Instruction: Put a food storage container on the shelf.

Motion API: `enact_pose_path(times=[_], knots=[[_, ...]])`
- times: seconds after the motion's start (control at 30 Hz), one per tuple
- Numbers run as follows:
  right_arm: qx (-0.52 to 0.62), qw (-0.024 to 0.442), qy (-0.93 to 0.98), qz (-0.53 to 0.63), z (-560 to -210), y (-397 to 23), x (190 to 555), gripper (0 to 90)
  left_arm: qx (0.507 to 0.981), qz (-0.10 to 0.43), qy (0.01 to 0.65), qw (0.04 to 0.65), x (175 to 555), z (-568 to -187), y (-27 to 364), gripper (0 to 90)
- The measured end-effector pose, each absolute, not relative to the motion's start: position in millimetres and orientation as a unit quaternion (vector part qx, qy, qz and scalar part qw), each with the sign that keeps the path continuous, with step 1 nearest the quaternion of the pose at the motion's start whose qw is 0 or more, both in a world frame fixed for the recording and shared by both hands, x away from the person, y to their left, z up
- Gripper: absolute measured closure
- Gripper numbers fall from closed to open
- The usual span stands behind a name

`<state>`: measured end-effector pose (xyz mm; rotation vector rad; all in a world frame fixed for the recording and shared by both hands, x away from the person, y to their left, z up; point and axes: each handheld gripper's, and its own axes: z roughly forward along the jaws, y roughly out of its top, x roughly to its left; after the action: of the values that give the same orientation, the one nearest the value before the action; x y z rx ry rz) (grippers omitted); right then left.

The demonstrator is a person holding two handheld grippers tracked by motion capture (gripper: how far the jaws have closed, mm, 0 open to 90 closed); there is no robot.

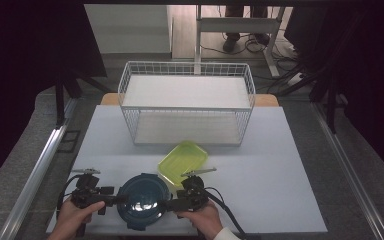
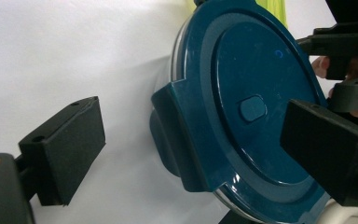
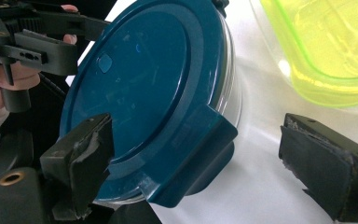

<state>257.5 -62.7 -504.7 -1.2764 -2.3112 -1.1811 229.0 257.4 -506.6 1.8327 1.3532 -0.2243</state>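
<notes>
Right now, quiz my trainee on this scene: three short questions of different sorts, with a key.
1. True or false: the left gripper is shut on the round blue container.
2. What lies beside the container: A) yellow-green tray, B) red cup, C) spoon?
3. The white wire ____ stands behind the tray.

Key: 1 false, its jaws stand open around a lid tab; 2 A; 3 basket.

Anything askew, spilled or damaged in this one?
No spill. The round blue-lidded container sits flat, lid on, between the open left gripper and right gripper. One oddity: the right gripper's pads look worn and ragged. The green tray lies beside it.
</notes>
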Motion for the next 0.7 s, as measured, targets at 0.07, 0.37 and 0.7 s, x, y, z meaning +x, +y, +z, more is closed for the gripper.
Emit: enact_pose_path(times=[0.07, 0.37, 0.7], knots=[[-0.442, 0.131, -0.791, -0.403, -506, -61, 257, 9.9, 0.728, -0.096, 0.537, 0.415, 229, -507, 257, 7.2], [-0.461, 0.163, -0.776, -0.398, -515, -55, 253, 9.3, 0.723, -0.128, 0.536, 0.417, 230, -515, 252, 10.0], [-0.477, 0.200, -0.758, -0.398, -518, -50, 252, 18.7, 0.718, -0.157, 0.538, 0.413, 230, -518, 246, 18.6]])
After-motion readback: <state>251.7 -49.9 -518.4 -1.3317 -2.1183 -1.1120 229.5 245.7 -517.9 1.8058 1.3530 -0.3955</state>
